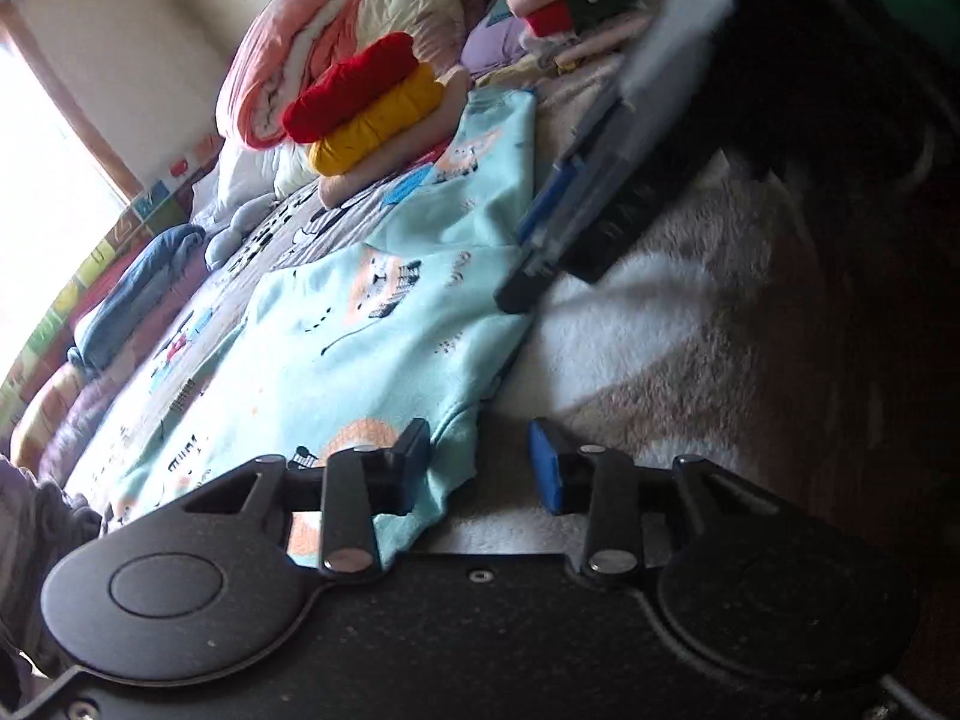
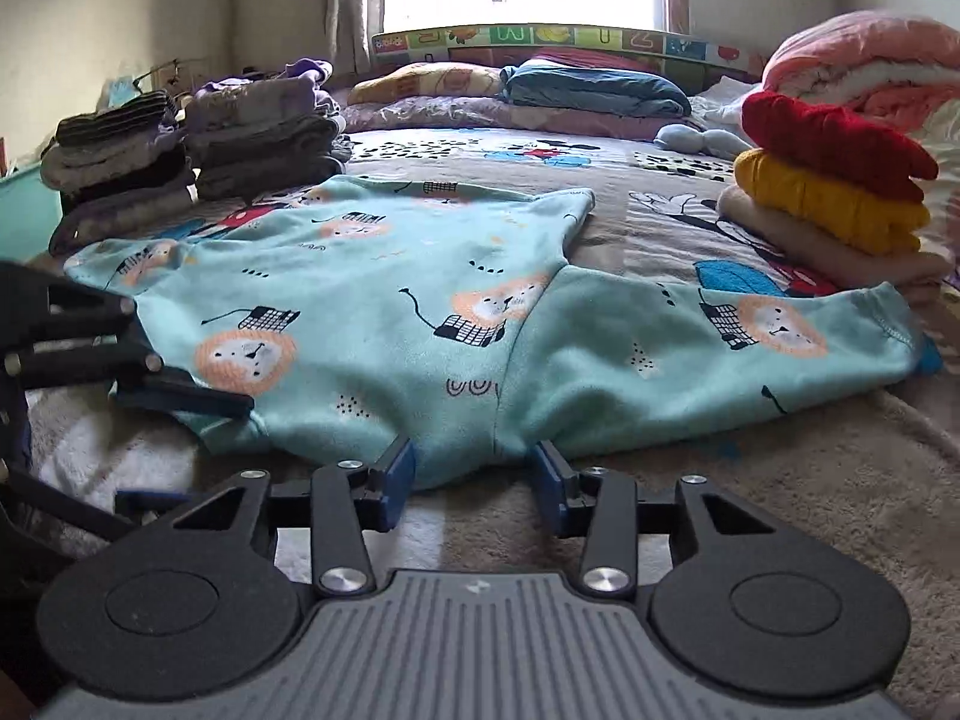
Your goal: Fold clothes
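A turquoise top with a lion print (image 2: 384, 300) lies spread flat on the bed, one sleeve (image 2: 750, 336) stretched to the right. My right gripper (image 2: 474, 474) is open at the top's near edge, with the hem bulging between its blue pads. Also open, my left gripper (image 1: 480, 468) sits at the top's left corner, its left finger (image 1: 414, 462) over the cloth. In the right wrist view the left gripper (image 2: 192, 450) straddles that corner. In the left wrist view the right gripper (image 1: 528, 282) appears blurred by the hem.
A red, yellow and beige folded stack (image 2: 828, 192) stands right of the sleeve, with a pink duvet (image 2: 870, 60) behind it. Grey and purple folded stacks (image 2: 258, 132) sit at the left. Pillows (image 2: 594, 90) line the far side. A fluffy blanket (image 2: 780, 510) covers the near edge.
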The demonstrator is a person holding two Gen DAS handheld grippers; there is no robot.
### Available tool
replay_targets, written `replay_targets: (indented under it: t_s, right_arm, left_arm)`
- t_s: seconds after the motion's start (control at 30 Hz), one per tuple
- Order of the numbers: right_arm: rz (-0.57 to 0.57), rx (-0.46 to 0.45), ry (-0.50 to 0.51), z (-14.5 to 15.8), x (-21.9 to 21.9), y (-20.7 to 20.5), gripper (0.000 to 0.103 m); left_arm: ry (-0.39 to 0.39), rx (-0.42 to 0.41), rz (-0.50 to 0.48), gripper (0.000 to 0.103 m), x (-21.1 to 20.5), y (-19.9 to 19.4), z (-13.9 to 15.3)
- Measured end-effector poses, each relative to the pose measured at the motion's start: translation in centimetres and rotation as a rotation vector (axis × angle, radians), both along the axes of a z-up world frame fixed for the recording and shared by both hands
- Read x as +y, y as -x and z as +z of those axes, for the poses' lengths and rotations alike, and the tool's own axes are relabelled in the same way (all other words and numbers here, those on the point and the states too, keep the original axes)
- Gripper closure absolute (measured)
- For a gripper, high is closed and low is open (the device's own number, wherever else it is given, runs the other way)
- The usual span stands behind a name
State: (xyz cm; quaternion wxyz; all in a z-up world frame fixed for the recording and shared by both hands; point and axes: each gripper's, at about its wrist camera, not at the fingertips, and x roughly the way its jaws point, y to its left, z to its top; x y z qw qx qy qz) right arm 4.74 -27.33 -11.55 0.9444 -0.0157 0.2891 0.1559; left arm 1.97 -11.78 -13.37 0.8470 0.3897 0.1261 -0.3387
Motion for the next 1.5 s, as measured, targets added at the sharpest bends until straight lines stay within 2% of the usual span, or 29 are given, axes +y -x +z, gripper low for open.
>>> replay_targets:
  t_s: [0.13,0.23,0.33,0.4,0.53,0.57,0.67,0.83,0.93,0.97,1.07,1.17,1.2,1.27,1.3,1.33,1.43,1.5]
  right_arm:
    - [-0.008,-0.030,-0.018,0.4,0.0,0.6,0.060]
    - [-0.014,-0.103,-0.041,1.4,-0.2,1.5,0.060]
    - [-0.014,-0.180,-0.057,2.1,-0.3,1.8,0.060]
    - [-0.007,-0.160,-0.035,1.6,0.1,0.9,0.061]
    - [-0.051,0.011,-0.104,-0.2,-1.0,-1.0,0.062]
    - [-0.045,-0.001,-0.081,0.4,-0.9,-0.6,0.062]
    - [-0.038,-0.080,-0.112,1.6,-1.2,1.2,0.062]
    - [-0.151,-0.156,-0.080,2.4,-2.3,-0.2,0.062]
    - [-0.343,-0.058,-0.260,1.2,-6.1,-1.3,0.061]
    - [-0.395,-0.029,-0.307,0.7,-7.2,-1.4,0.060]
    - [-0.468,0.066,-0.536,-1.5,-10.2,-2.3,0.061]
    - [-0.457,0.074,-0.647,-2.2,-10.9,-3.1,0.061]
    - [-0.449,0.080,-0.666,-2.6,-10.9,-3.4,0.065]
    - [-0.459,0.093,-0.670,-3.1,-11.1,-3.7,0.091]
    - [-0.469,0.097,-0.683,-3.4,-11.5,-3.7,0.097]
    - [-0.478,0.102,-0.695,-3.7,-11.8,-3.7,0.100]
    - [-0.468,0.099,-0.679,-3.8,-11.7,-3.5,0.101]
    - [-0.465,0.097,-0.700,-4.1,-11.8,-3.5,0.101]
  left_arm:
    - [0.063,0.003,-0.014,0.069,0.0,0.2,0.7]
    - [-0.003,0.066,-0.009,0.070,-0.3,0.5,-1.4]
    - [0.030,0.132,0.011,0.070,-0.1,-0.3,-0.5]
    - [0.037,0.140,0.014,0.070,0.1,-0.3,-0.6]
    - [0.052,0.151,0.019,0.070,0.4,-0.3,-0.5]
    - [0.056,0.158,0.018,0.070,0.6,-0.3,-0.2]
    - [0.101,0.153,0.021,0.070,0.8,-0.2,0.4]
    - [0.217,0.123,0.044,0.070,1.0,-0.1,1.4]
    - [0.316,0.139,0.078,0.070,1.2,-1.1,1.9]
    - [0.328,0.132,0.078,0.070,0.9,-1.3,1.8]
    - [0.242,0.048,0.051,0.070,-1.7,-1.5,1.1]
    - [0.145,-0.012,0.009,0.070,-3.9,-1.1,0.4]
    - [0.116,-0.032,-0.003,0.070,-4.5,-0.9,0.2]
    - [0.050,-0.081,-0.037,0.070,-5.6,-0.4,-0.1]
    - [0.002,-0.132,-0.049,0.070,-6.3,0.0,-0.5]
    - [-0.054,-0.164,-0.066,0.070,-7.0,0.2,-1.0]
    - [-0.219,-0.244,-0.108,0.070,-8.7,0.6,-2.5]
    - [-0.296,-0.275,-0.106,0.072,-9.6,0.5,-3.4]
